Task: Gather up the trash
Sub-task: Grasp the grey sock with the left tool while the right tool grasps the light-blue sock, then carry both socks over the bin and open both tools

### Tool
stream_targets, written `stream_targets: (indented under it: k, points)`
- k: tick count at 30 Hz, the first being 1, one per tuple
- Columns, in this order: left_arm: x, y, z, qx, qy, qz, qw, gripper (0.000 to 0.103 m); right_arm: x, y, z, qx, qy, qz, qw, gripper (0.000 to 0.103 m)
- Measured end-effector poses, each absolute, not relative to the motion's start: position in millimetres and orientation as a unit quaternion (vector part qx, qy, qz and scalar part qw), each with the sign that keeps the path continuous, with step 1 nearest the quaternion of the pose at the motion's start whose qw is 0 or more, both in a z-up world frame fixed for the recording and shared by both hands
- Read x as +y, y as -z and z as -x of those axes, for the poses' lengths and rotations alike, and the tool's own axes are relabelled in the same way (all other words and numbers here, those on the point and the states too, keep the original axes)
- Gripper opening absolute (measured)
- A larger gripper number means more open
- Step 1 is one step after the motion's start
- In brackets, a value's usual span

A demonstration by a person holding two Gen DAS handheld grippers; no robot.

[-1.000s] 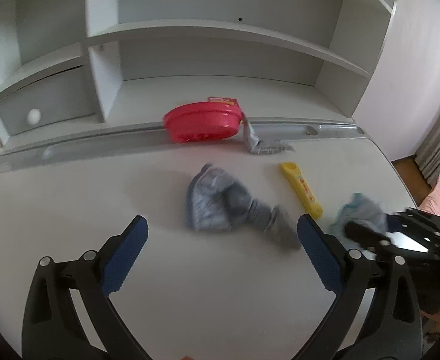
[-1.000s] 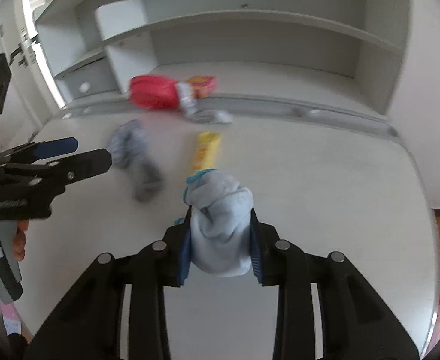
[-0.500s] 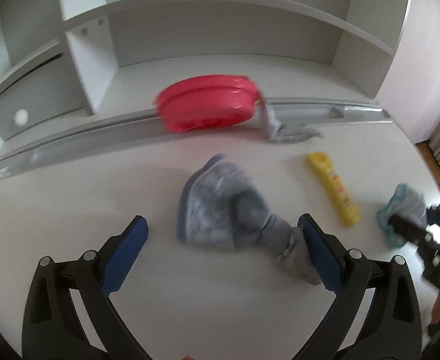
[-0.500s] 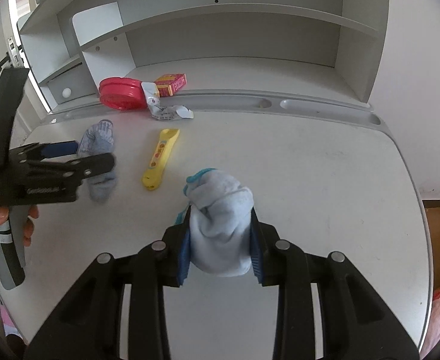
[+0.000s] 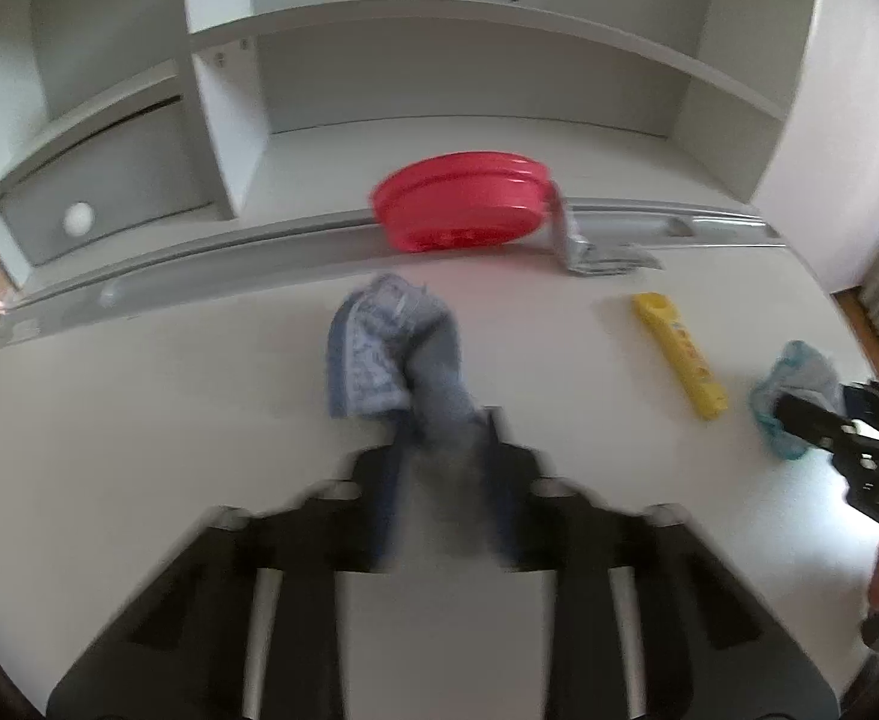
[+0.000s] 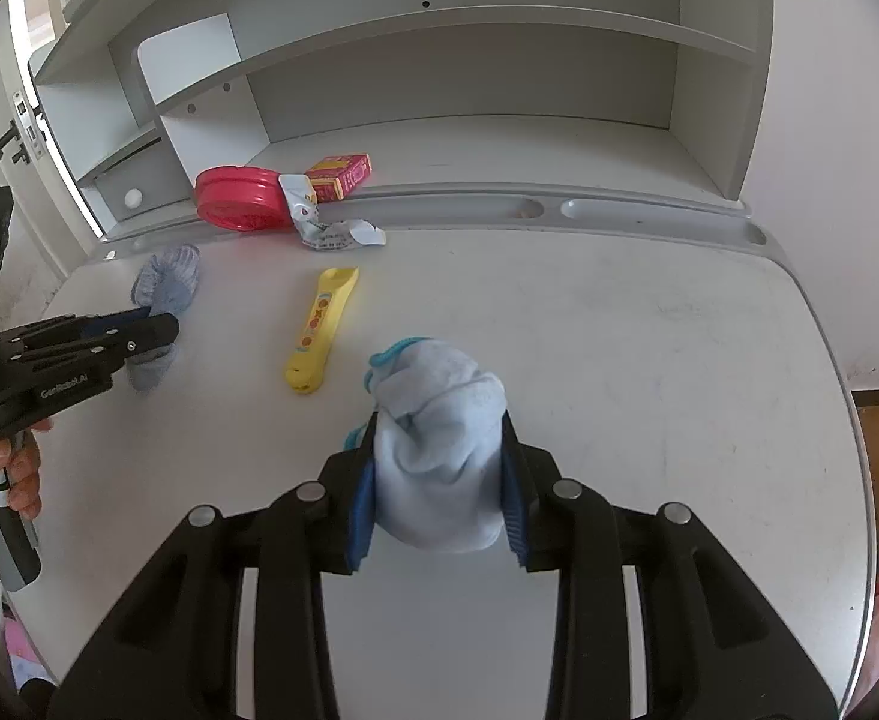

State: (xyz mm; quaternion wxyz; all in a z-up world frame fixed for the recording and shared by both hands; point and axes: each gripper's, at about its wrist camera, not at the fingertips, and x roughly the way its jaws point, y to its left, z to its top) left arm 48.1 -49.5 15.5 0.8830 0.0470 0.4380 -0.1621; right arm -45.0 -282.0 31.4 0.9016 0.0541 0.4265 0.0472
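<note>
My left gripper is shut on the toe end of a grey-blue sock that lies on the white desk; it shows blurred. From the right wrist view the left gripper pinches that sock. My right gripper is shut on a light blue sock held just above the desk. That sock also shows at the right of the left wrist view.
A yellow wrapper lies mid-desk. A crumpled silver wrapper, a red round lid and a small red box sit by the desk's rear tray. Shelves rise behind.
My left gripper moved forward and closed on the grey-blue sock. The right gripper kept holding the light blue sock.
</note>
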Motion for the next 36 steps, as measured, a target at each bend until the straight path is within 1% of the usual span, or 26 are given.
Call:
stream_targets:
  k: [15, 17, 23, 25, 26, 29, 32, 36]
  points:
    - [-63.2, -22.5, -31.3, 0.424, 0.198, -0.052, 0.882, 0.017, -288.5, -31.2, 45.2, 0.424, -0.063, -0.075, 0.900, 0.033]
    - [-63.6, -24.2, -29.1, 0.422, 0.200, -0.054, 0.883, 0.017, -290.0, -31.3, 45.4, 0.423, -0.063, -0.080, 0.901, 0.031]
    - [-85.6, -45.3, -12.3, 0.399, 0.227, -0.071, 0.885, 0.017, -305.3, -36.5, 53.9, 0.396, -0.070, -0.121, 0.907, 0.029]
    - [-99.8, -54.1, -3.9, 0.390, 0.243, -0.080, 0.885, 0.017, -312.1, -41.6, 60.9, 0.393, -0.073, -0.130, 0.908, 0.029]
    - [-110.5, -58.7, 2.2, 0.385, 0.255, -0.086, 0.883, 0.017, -323.3, -48.1, 70.7, 0.385, -0.074, -0.149, 0.908, 0.029]
    - [-151.2, -70.0, 22.5, 0.373, 0.300, -0.102, 0.872, 0.017, -351.6, -67.2, 98.5, 0.361, -0.051, -0.154, 0.919, 0.029]
    - [-202.8, -81.0, 52.2, 0.352, 0.355, -0.123, 0.857, 0.017, -396.9, -91.8, 148.3, 0.330, -0.002, -0.146, 0.933, 0.029]
    - [-279.8, -93.0, 103.9, 0.329, 0.444, -0.146, 0.821, 0.017, -452.4, -106.1, 214.7, 0.311, 0.056, -0.153, 0.936, 0.029]
